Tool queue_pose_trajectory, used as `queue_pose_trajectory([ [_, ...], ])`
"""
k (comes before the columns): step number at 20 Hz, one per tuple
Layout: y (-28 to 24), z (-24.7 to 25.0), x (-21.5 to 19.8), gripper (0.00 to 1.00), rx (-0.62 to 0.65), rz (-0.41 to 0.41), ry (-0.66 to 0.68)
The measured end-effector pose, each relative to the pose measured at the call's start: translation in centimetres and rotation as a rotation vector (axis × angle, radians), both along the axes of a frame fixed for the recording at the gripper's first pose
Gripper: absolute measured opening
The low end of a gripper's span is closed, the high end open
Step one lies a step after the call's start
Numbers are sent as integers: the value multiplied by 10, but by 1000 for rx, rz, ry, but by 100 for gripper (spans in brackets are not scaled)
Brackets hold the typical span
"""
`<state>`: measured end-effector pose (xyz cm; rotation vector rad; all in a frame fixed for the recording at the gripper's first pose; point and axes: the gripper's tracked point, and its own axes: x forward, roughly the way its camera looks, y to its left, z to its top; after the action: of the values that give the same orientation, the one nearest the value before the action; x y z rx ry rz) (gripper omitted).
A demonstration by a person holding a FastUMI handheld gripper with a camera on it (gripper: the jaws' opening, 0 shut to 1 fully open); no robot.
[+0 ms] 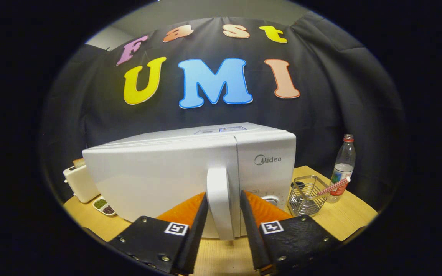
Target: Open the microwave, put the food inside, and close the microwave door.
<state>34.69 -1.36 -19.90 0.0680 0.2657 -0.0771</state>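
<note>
My gripper [223, 209] is up against the front of the white microwave [190, 168], with its two fingers [200, 214] standing on either side of the door handle [220, 203]. The handle is a white upright bar at the right edge of the door, and it sits between my fingers. The left finger lies just beside it, perhaps touching; on the right a thin gap shows between the finger and the bar. So the jaws are spread around the handle, and I cannot say that they are pressing on it.

The microwave stands on a light wooden table [336, 218], and its door [159, 180] lies flush with the body, not swung out. To the right of the handle is the control panel, with a round knob [271, 200] low down, just beyond my right finger.

Left of the microwave, far back on the table, is a cream toaster [79, 183] with a slice of bread [78, 162] sticking out of the top. Just in front of the toaster is a small white divided dish [104, 207], holding something green in one compartment and something dark in the other.

Right of the microwave stands a wire basket [306, 195], and a red-and-white striped straw [334, 187] leans out of it to the right. A clear plastic bottle [342, 168] with a red cap stands upright just beyond the basket, near the table's right edge.
</note>
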Motion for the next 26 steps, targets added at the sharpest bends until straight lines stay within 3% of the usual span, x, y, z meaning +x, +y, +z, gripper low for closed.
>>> queue_pose_trajectory([
  [2,8,1,-1,44,-41,2,-16],
  [3,8,1,1,33,-82,-3,-27],
  [5,6,-1,0,21,-85,-22,-18],
  [7,7,-3,2,21,-28,-28,5],
  [8,8,-1,-1,13,-19,-21,8],
  [13,15,2,-29,13,-67,3,-21],
  [26,79,10,-137,13,-43,113,-56],
])
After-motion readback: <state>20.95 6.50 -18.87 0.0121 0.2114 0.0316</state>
